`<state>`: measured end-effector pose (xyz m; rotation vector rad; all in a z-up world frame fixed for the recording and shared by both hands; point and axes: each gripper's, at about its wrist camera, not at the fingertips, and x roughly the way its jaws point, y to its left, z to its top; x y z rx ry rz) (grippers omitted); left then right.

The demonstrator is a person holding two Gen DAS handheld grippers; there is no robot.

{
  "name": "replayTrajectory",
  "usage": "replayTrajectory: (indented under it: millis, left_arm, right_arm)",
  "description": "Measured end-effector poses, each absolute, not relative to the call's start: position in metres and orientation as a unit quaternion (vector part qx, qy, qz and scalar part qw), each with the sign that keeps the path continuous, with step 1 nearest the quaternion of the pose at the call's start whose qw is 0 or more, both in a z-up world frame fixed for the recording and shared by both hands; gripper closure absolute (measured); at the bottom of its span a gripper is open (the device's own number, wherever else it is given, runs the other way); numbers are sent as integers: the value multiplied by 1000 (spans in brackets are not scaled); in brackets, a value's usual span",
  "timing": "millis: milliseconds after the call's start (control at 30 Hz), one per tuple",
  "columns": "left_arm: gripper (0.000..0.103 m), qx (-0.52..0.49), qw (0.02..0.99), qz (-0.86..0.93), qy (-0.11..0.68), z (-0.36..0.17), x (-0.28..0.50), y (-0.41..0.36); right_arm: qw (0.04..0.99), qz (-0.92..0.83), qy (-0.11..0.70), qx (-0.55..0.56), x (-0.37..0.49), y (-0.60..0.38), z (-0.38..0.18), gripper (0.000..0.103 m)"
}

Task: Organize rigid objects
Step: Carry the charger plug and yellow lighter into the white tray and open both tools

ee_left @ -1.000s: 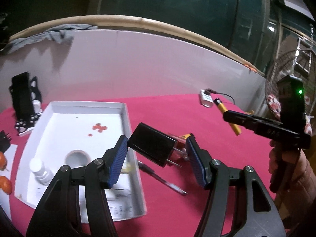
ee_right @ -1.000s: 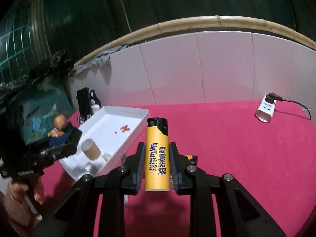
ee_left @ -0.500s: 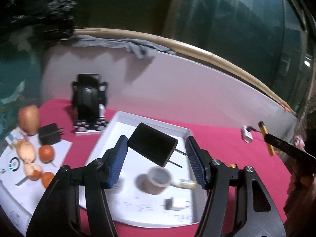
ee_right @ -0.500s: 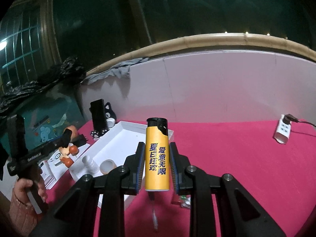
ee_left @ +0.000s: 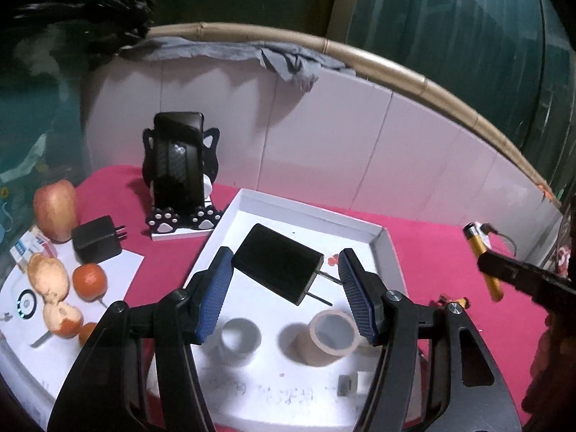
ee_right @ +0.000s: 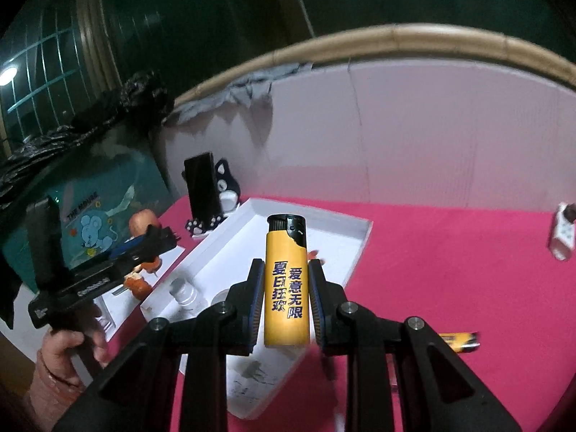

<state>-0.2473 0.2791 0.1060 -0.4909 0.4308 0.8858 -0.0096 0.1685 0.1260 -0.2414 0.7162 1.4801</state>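
Observation:
My left gripper (ee_left: 284, 288) is shut on a black charger plug (ee_left: 277, 270), held tilted with its prongs toward the right pad, above the white tray (ee_left: 306, 208). Below it in the tray lie a beige tape roll (ee_left: 331, 338) and a grey roll (ee_left: 239, 338). My right gripper (ee_right: 286, 302) is shut on a yellow lighter (ee_right: 286, 288) with blue print, upright, over the tray's (ee_right: 361, 248) near end. In the left wrist view the right gripper (ee_left: 522, 277) comes in from the right with the lighter (ee_left: 482, 255). The left gripper (ee_right: 154, 241) shows at the left of the right wrist view.
A phone on a black cat stand (ee_left: 178, 165) stands behind the tray. Left of the tray lie a second black charger (ee_left: 95, 244), an apple (ee_left: 55, 208) and oranges (ee_left: 89, 280). A white power strip (ee_right: 561, 230) and a small yellow item (ee_right: 460, 340) lie on the red cloth at right.
Both grippers have swung left with their objects still held. The left one now hangs over the tray's middle, and the right one has come closer to the tray.

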Motion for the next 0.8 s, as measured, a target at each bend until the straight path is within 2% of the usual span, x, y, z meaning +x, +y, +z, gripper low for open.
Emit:
replayTrajectory:
  millis: [433, 800]
  left_arm:
    - [42, -228, 826, 453, 246, 72, -217, 306]
    - [42, -213, 822, 469, 243, 71, -220, 306]
  right_arm:
    - [663, 631, 372, -157, -30, 227, 68, 80]
    - [662, 622, 375, -182, -42, 239, 45, 79]
